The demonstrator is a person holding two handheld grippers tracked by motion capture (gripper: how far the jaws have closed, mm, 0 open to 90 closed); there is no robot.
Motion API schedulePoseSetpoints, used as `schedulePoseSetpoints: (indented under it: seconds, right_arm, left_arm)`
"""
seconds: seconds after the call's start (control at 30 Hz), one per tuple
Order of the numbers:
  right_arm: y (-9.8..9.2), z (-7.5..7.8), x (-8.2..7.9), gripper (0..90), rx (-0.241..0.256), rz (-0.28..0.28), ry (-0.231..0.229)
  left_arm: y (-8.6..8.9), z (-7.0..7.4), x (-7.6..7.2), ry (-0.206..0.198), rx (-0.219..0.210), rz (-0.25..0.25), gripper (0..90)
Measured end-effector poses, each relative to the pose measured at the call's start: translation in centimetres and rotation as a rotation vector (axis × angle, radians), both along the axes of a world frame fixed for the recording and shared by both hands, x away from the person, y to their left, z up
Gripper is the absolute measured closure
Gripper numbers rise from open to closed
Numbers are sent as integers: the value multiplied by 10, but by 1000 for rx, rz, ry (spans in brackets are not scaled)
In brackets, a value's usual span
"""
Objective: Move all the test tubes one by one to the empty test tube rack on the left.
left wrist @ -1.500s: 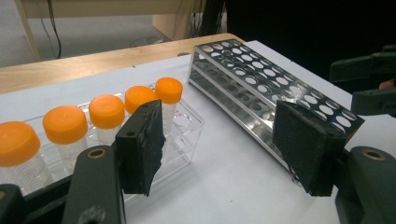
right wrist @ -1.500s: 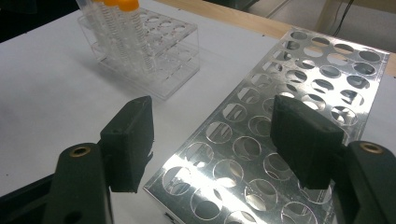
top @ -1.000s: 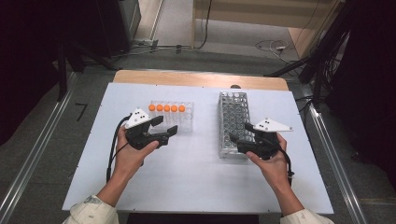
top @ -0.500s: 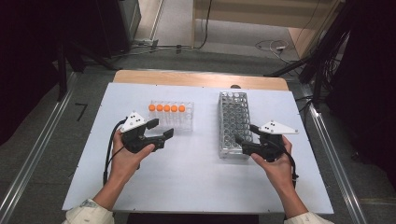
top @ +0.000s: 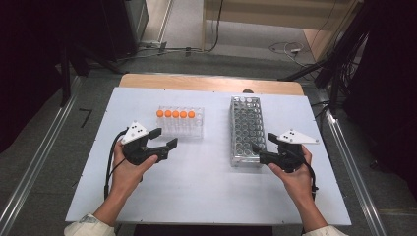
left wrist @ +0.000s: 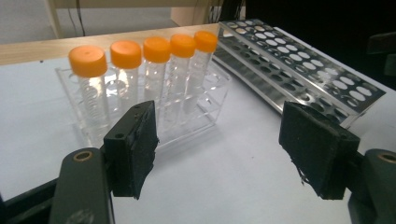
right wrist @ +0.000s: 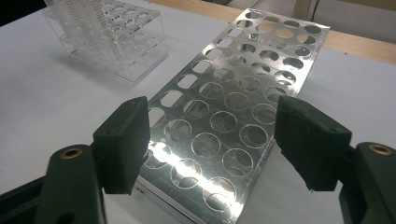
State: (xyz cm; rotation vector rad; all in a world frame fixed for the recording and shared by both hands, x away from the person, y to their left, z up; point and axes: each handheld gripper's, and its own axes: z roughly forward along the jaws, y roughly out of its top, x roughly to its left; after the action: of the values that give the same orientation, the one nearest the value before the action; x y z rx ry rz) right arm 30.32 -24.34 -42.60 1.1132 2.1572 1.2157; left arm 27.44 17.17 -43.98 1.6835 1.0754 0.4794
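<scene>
Where jaws gape: orange-capped tubes [left wrist: 156, 77] left, metal rack [right wrist: 233, 112] right.

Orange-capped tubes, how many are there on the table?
5, standing in one row along the far side of the clear rack: orange-capped tubes. The metal rack looks empty.

No readable text, labels, brands or numbers anywhere. Orange tube caps [left wrist: 87, 60]: plain, no markings. Clear tube rack [left wrist: 196, 116]: unmarked. Metal rack [right wrist: 233, 112]: bare holes, no row or column codes. White table [top: 196, 187]: blank. Grey plates on both claws: a few dots, no lettering legible.
</scene>
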Motion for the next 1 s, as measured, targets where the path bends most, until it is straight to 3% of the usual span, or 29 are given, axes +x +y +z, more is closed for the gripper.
schedulePoseSetpoints:
  seconds: [0.37,1.0]
  right_arm:
    - [-14,-2,-5,256,0,-31,0]
    - [-43,-10,-13,256,-5,-91,7]
  left_arm:
    - [17,-7,-6,5,-11,50,286]
    - [37,-25,-16,27,15,105,244]
